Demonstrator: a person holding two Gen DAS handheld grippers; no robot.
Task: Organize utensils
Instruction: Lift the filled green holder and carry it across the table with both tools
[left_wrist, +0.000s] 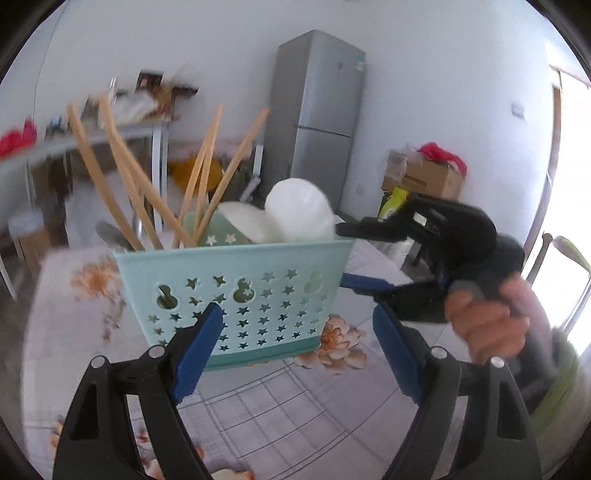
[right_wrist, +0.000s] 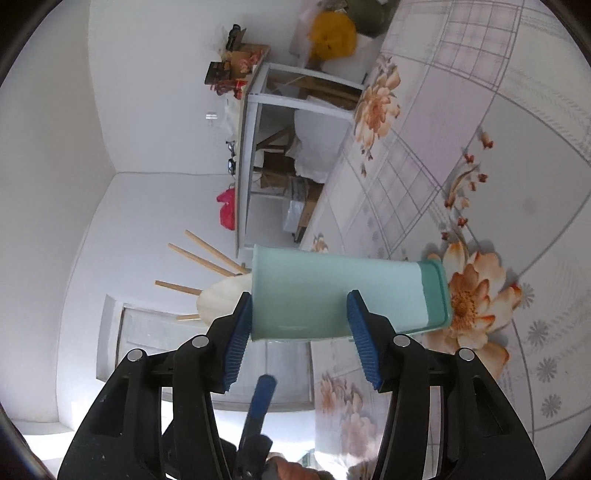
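Since the chopsticks (left_wrist: 122, 177) and white spoons (left_wrist: 299, 210) already stand inside the basket (left_wrist: 236, 295) on the tabletop (left_wrist: 280, 402), the sorting looks nearly finished. Left tool (left_wrist: 295, 354) gapes wide before the basket, holding nothing; right tool (right_wrist: 299, 332), beside the basket, is open and empty too.

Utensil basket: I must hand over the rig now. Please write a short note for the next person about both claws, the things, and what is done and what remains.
Left claw: open, empty, in front of the basket.
Right claw: open, at the basket's right end, rolled sideways; not gripping.
Basket stands on the flowered table. Inside it: wooden chopsticks leaning loosely, white spoons.
Done: utensils seem to be collected in the basket.
Left: probably straighten or move the basket; no loose utensils are visible.
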